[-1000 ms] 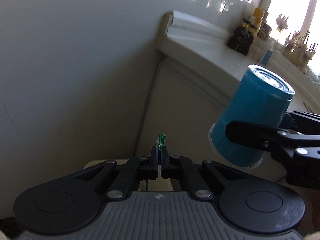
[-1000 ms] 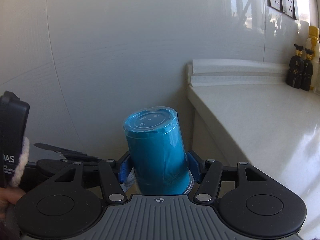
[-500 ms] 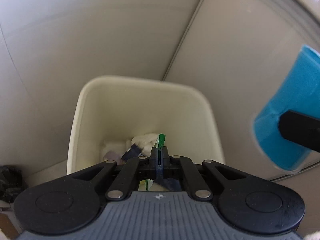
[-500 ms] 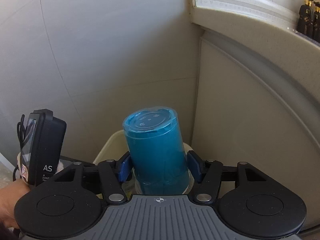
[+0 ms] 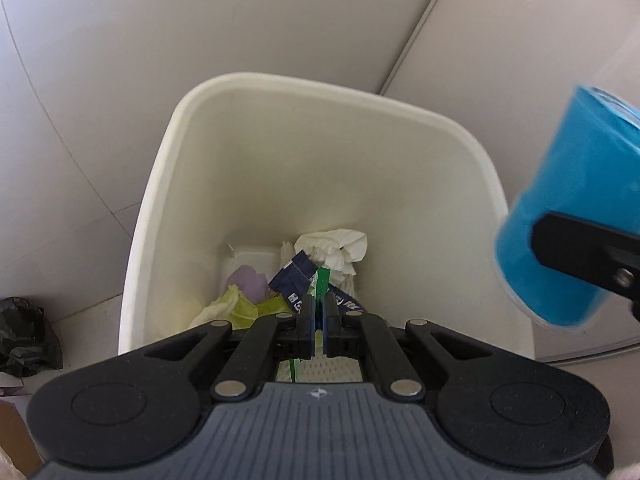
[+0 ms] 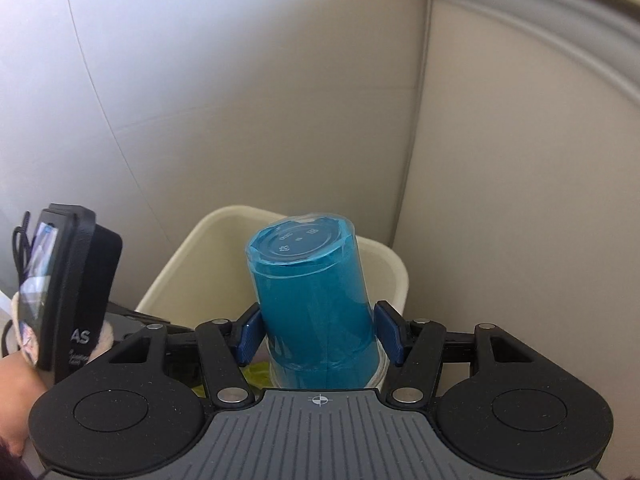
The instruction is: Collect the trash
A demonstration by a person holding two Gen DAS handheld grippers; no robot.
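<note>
Step in hand, as judged: dropping two pieces of trash into the bin (image 5: 168, 184). Left gripper (image 5: 316, 320) was closed on a thin green strip (image 5: 322, 286), its jaws nearly touching, and pointed down into the bin's mouth, over the litter. Right gripper (image 6: 316, 336) was clamped on an upturned blue cup (image 6: 312, 304), base up and tilted, blue pads (image 6: 248, 332) pressed on both sides of the lower wall. In the left view the cup (image 5: 568, 224) hung at the bin's right rim, partly outside it.

To do this well: the strip was already well placed, so opening the left jaws there should suffice; being thin, it may cling to a pad, and a small shake could help. The cup should move leftward, clear of the rim, before release; otherwise it may strike the edge and bounce to the floor. Keep the two grippers apart while doing so.

Bin contents: crumpled white tissue (image 5: 340, 244), a dark blue wrapper (image 5: 294, 280), a pale purple piece (image 5: 250, 286), yellow-green scrap (image 5: 240, 308), a white tray (image 5: 256, 258) beneath. Mostly empty; ample room.

A black bag (image 5: 24, 336) lay on the floor left of the bin.
</note>
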